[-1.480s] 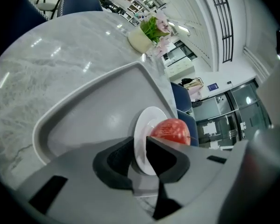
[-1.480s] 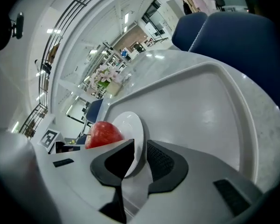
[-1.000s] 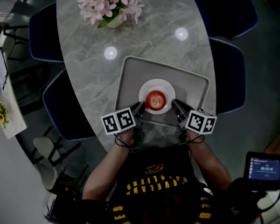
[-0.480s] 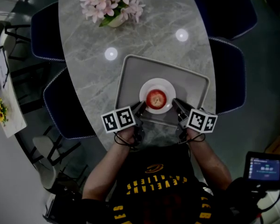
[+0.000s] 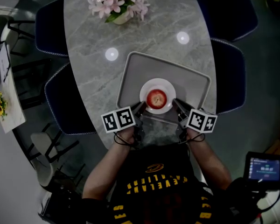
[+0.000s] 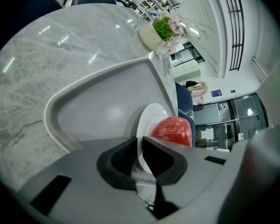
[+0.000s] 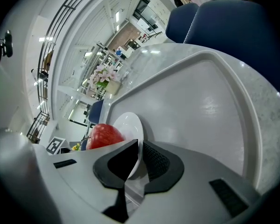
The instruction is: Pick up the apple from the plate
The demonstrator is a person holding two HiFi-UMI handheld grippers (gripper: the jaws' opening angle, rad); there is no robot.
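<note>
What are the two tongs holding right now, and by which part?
Both grip the white plate by its rim: left tongs on the near-left edge, right tongs near-right. The apple sits untouched.

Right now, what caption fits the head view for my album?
Left gripper and right gripper each pinch the white plate rim, red apple on top, grey tray beneath, marble table.

An apple (image 5: 156, 97) sits on a plate (image 5: 157, 83) in a tray (image 5: 135, 73), left gripper (image 5: 141, 107) and right gripper (image 5: 175, 103) at its rim.

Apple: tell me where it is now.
Head view, centre: the apple sits on the white plate in the tray, between the left hand-held gripper and the right hand-held gripper.
</note>
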